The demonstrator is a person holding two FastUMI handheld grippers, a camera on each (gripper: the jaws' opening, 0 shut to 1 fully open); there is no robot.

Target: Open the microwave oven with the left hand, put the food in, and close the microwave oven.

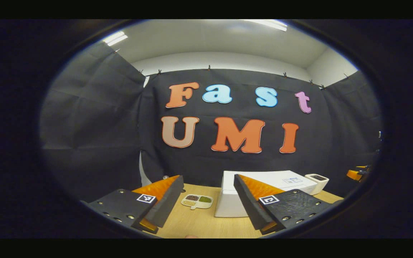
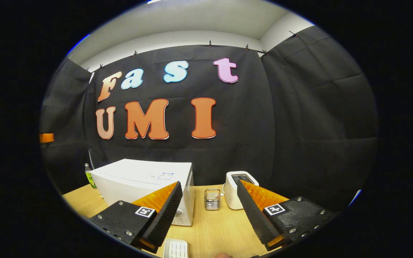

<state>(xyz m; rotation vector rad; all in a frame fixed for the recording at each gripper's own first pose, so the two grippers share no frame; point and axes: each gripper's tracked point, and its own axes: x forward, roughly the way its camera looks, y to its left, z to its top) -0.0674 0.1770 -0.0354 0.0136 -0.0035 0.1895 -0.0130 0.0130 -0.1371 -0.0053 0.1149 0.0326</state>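
A light wooden table (image 1: pixel 199 222) stands in a booth hung with black cloth. With the white microwave oven (image 2: pixel 145 179) as landmark: in the left gripper view a divided dish of food (image 1: pixel 197 201) lies just left of it. Right of it stand a small wire holder (image 2: pixel 212 199) and a white toaster (image 2: pixel 236 188). The left gripper (image 1: pixel 208 200) and right gripper (image 2: pixel 209 211) both hover with fingers spread, holding nothing. The door looks closed; the left gripper should probably approach its front edge squarely. Bare table in front leaves room for the swing.
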